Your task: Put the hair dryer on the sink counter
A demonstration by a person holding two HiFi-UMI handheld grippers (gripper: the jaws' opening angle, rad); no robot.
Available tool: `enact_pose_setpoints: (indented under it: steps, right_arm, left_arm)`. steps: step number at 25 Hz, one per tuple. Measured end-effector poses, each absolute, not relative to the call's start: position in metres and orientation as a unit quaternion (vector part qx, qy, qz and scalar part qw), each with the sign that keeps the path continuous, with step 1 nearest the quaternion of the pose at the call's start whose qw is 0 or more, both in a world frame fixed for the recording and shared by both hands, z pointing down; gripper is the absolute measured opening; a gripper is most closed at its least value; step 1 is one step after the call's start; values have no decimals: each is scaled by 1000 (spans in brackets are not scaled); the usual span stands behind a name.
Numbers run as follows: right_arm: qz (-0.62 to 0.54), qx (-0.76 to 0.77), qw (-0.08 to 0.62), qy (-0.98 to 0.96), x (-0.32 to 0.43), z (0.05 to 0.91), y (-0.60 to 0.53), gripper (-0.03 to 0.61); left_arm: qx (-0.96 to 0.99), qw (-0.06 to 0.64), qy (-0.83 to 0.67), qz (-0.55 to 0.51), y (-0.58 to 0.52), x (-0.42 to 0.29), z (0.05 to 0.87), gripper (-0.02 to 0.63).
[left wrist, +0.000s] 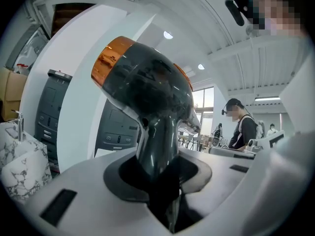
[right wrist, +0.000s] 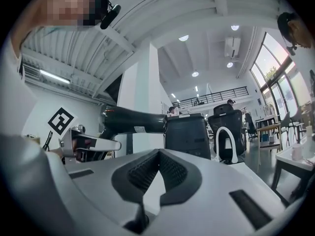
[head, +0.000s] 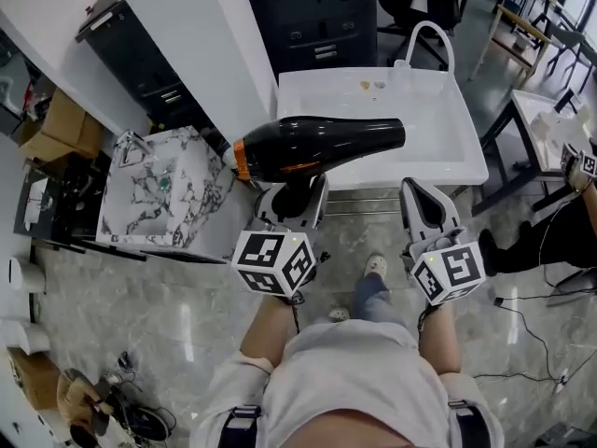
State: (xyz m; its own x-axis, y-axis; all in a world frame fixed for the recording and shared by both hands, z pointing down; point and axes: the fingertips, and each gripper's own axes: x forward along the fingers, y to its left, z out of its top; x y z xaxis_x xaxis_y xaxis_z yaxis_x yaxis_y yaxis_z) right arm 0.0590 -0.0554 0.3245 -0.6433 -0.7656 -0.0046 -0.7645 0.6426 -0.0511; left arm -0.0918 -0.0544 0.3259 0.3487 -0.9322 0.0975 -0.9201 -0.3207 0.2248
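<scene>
Sink counter (head: 466, 161) lay just beyond my tongs, left tongs (head: 295, 192) clamped on the handle of the hair dryer (head: 317, 146) above them, right tongs (head: 410, 190) closed empty, and I judged the long barrel could twist loose.

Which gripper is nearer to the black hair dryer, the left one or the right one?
Left. The left gripper grips the hair dryer by its handle, from below. The right gripper is empty and apart from it, below its plain black end.

Hair dryer (left wrist: 147, 82) (black) in claw (left wrist: 161, 173)
</scene>
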Motion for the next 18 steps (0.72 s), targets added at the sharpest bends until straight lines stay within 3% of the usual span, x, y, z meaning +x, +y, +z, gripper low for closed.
enact_pose_setpoints:
  steps: [18]
  right_arm:
    - [-23,-339,14,940,67,314,-219,9]
  left_arm:
    - [767,115,-630,-37,-194,-76,315,132]
